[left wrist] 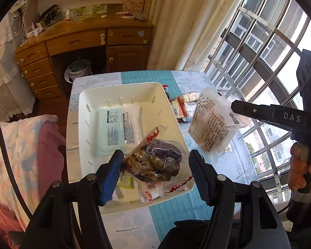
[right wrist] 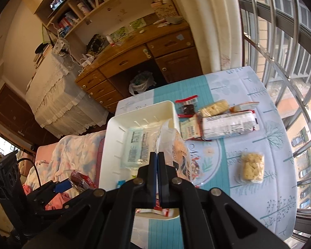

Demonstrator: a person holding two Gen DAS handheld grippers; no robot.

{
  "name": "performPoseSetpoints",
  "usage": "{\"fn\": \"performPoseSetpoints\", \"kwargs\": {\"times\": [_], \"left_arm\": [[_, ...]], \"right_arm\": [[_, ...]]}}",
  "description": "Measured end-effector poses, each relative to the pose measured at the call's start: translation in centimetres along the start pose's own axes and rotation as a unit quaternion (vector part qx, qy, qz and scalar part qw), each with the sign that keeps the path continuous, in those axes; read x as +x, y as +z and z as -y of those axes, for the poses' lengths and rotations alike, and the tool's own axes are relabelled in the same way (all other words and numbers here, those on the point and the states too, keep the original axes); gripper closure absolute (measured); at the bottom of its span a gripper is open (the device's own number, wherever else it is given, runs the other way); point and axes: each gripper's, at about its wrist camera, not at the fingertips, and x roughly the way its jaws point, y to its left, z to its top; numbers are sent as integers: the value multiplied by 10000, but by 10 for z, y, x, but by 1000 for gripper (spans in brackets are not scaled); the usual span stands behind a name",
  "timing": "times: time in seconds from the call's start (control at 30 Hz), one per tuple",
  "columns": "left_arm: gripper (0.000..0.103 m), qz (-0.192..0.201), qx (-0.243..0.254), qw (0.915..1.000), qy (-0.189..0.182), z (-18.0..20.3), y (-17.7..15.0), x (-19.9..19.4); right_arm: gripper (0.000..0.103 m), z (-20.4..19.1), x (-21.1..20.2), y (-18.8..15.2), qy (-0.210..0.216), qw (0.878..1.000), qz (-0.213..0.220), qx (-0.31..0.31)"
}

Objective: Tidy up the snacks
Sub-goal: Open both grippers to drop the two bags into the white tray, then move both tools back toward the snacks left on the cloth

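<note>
Fingers of left gripper (left wrist: pixel 156 168) spread wide over the near end of the white tray (left wrist: pixel 97 95); a bag of dark dried fruit (left wrist: pixel 155 161) sits between them, left pad against its edge, right one clear. Right gripper (right wrist: pixel 157 155) clamped flat on the clear-film edge of a printed cracker pack (left wrist: pixel 213 122), held tilted above the tray's right rim, long axis sloping down toward the table. Two flat sachets (left wrist: pixel 120 128) lie lengthwise in the tray. Loose on tablecloth (right wrist: pixel 259 95): white wrapped bar (right wrist: pixel 230 127), rice-crisp block (right wrist: pixel 253 166), small red packets (right wrist: pixel 186 105).
</note>
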Motion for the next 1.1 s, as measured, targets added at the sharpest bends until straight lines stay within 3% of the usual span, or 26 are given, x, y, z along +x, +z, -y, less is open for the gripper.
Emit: {"fn": "performPoseSetpoints", "kwargs": {"times": [0.5,0.73,1.1], "left_arm": [[39,208,-132,9993,-274,-56,-4,-3],[37,67,-181,9995,-256,-66,-6,1],[30,50,-418,9989,-227,-67,-15,-3]], "right_arm": [[102,-83,28,-1,95,9982,53,-594],[99,-92,23,0,251,9974,397,-542],[98,-83,27,-16,157,9988,306,-337]]}}
